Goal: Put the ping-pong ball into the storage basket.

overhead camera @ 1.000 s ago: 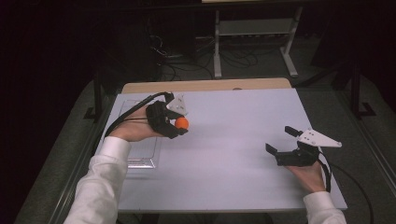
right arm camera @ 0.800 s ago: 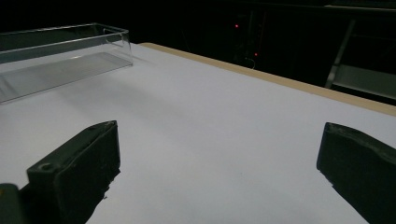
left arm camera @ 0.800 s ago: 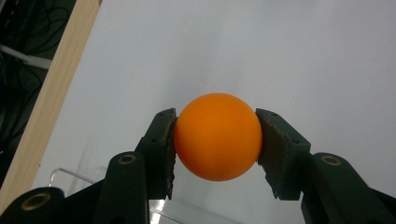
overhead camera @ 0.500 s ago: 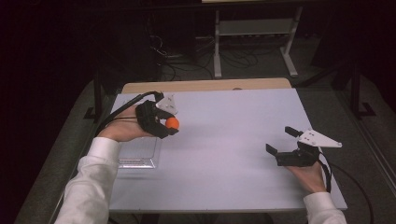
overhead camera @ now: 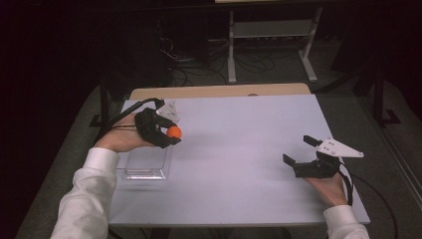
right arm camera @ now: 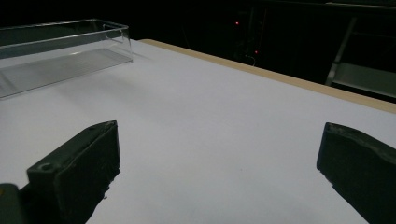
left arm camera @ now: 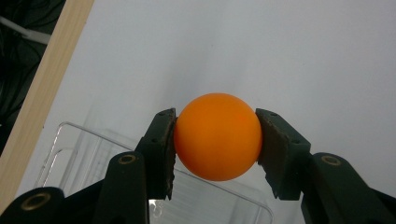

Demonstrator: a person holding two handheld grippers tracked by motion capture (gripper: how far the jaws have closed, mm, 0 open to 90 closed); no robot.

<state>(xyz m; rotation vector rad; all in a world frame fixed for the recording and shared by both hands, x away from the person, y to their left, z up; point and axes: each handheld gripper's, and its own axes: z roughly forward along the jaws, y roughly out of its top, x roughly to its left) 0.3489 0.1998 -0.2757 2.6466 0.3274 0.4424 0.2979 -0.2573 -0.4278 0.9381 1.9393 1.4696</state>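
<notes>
— The orange ball (left arm camera: 217, 136)?
— Smooth, round, clamped between the left gripper (left arm camera: 215, 140) pads, off the table.
— The clear plastic tray (overhead camera: 145, 165)?
— Empty, flat, just beneath that gripper.

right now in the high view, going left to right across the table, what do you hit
left gripper clamped on the orange ball, above the far end of the clear plastic tray → bare white tabletop → right gripper, jaws open and empty

One orange ball (left arm camera: 217, 136); one clear plastic tray (overhead camera: 144, 162); one white table (overhead camera: 249, 149); two grippers, left gripper (overhead camera: 171, 134) and right gripper (overhead camera: 298, 152); one metal rack (overhead camera: 271, 30) behind
</notes>
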